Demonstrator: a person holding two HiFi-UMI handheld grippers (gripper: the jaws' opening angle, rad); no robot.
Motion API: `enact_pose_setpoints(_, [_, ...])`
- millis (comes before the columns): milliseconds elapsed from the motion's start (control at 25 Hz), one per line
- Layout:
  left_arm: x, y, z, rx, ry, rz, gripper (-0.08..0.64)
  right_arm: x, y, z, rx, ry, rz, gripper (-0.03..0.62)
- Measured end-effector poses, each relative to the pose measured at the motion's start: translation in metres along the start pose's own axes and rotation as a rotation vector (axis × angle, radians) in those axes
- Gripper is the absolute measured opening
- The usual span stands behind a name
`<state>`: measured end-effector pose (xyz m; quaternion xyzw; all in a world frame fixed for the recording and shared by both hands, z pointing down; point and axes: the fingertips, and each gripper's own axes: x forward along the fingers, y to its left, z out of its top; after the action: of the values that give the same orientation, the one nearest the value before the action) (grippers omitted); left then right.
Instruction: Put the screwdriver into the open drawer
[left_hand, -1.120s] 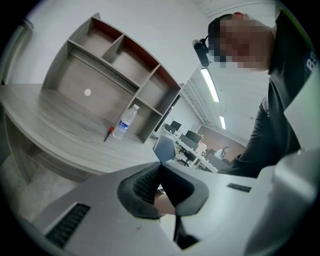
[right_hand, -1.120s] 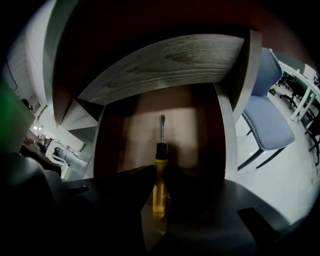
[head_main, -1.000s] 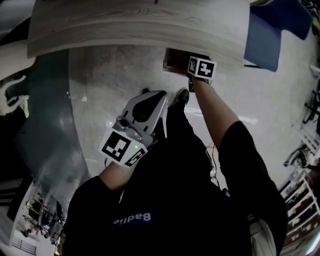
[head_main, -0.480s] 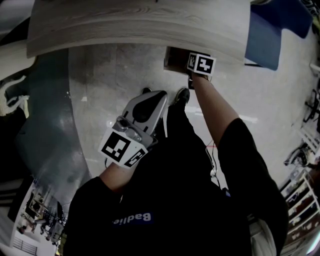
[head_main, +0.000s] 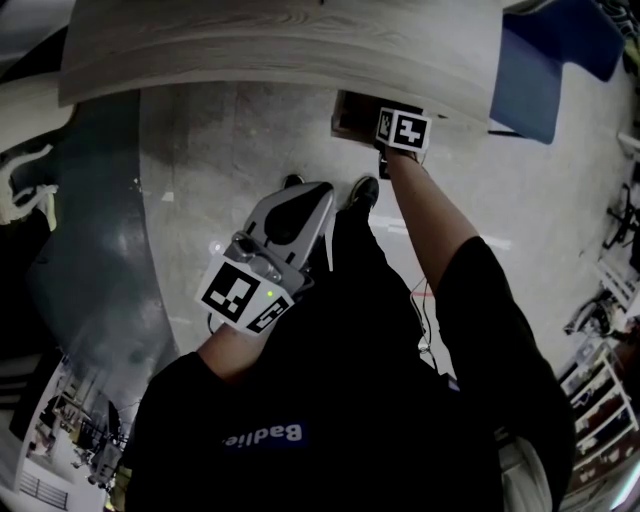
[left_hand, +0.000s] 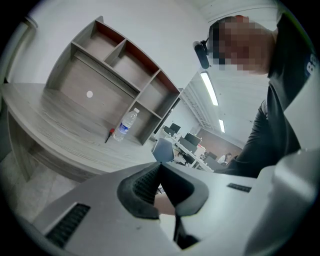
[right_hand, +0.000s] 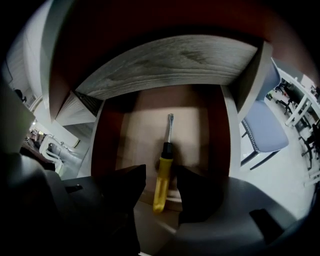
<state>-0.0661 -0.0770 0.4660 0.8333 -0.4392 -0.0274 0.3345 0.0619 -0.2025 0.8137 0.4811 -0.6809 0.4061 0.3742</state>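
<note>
The screwdriver (right_hand: 163, 177) has a yellow handle, a black collar and a metal shaft. It lies lengthwise in the open drawer (right_hand: 135, 135), shaft pointing to the back, handle end over the front edge. My right gripper (right_hand: 161, 174) points down over it with its jaws opening. The handle sits between the dark fingers with a gap on each side. In the head view only that gripper's marker cube (head_main: 403, 130) shows above the drawer (head_main: 352, 118). My left gripper (head_main: 290, 212) hangs by the person's body, its tips (left_hand: 160, 167) meeting, holding nothing.
The drawer sits under a curved wooden desk top (head_main: 270, 45). A blue chair (head_main: 545, 70) stands to the right. On the desk stand a water bottle (left_hand: 127, 124), a small red-handled tool (left_hand: 109, 135) and a shelf unit (left_hand: 120, 70). The person's shoes (head_main: 365, 190) stand on the pale floor.
</note>
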Motion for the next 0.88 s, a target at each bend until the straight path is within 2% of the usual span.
enact_pose_setpoints(440, [-0.014,-0.022,0.021,0.027,-0.028,-0.044,0.002,-0.056,0.005,-0.002,-0.03,-0.081,0.023,0.207])
enact_pose_setpoints(880, [-0.025,-0.05,0.038,0.058,-0.046,-0.09,0.002,-0.135,0.036,0.013,-0.043,-0.203,0.116,0.207])
